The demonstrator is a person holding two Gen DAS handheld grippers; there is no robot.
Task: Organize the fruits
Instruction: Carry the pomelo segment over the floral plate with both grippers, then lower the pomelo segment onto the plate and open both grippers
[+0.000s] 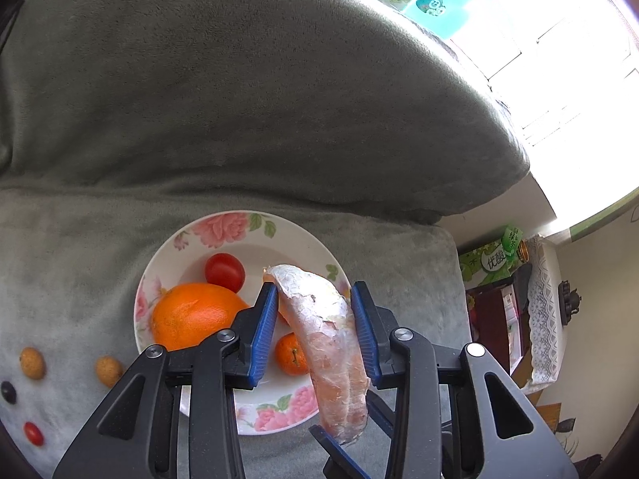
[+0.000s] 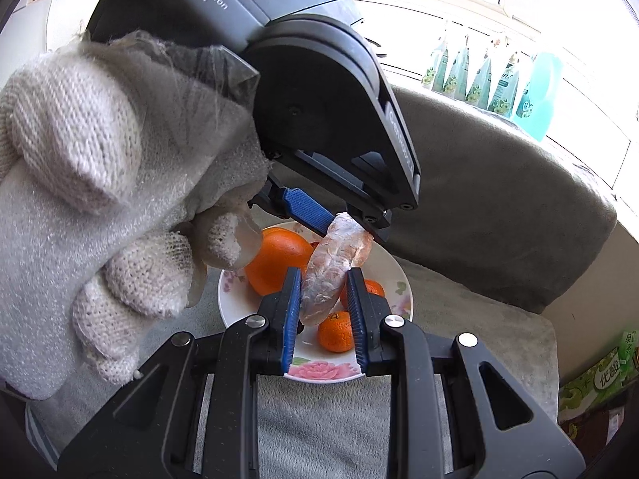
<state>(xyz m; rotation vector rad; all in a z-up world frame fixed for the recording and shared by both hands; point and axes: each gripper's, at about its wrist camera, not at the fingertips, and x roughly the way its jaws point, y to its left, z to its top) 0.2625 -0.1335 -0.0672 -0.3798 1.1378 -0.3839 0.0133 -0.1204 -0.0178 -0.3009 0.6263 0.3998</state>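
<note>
A peeled pomelo segment (image 1: 327, 335) hangs over a floral plate (image 1: 223, 231) on the grey sofa seat. Both grippers hold it. My left gripper (image 1: 315, 299) is shut on its upper part. My right gripper (image 2: 323, 291) is shut on its lower end (image 2: 325, 279). In the right wrist view the left gripper (image 2: 339, 219) comes in from above. The plate holds a large orange (image 1: 191, 315), a cherry tomato (image 1: 225, 272) and a small tangerine (image 1: 289, 353). The right wrist view shows two tangerines (image 2: 335, 331) on the plate (image 2: 319, 371).
Loose on the seat to the left lie two tan longans (image 1: 32, 363), a dark grape (image 1: 8, 392) and a red cherry tomato (image 1: 33, 433). The sofa backrest (image 1: 239, 99) rises behind. A gloved hand (image 2: 80, 199) fills the left of the right wrist view. Cartons (image 1: 495, 263) stand right.
</note>
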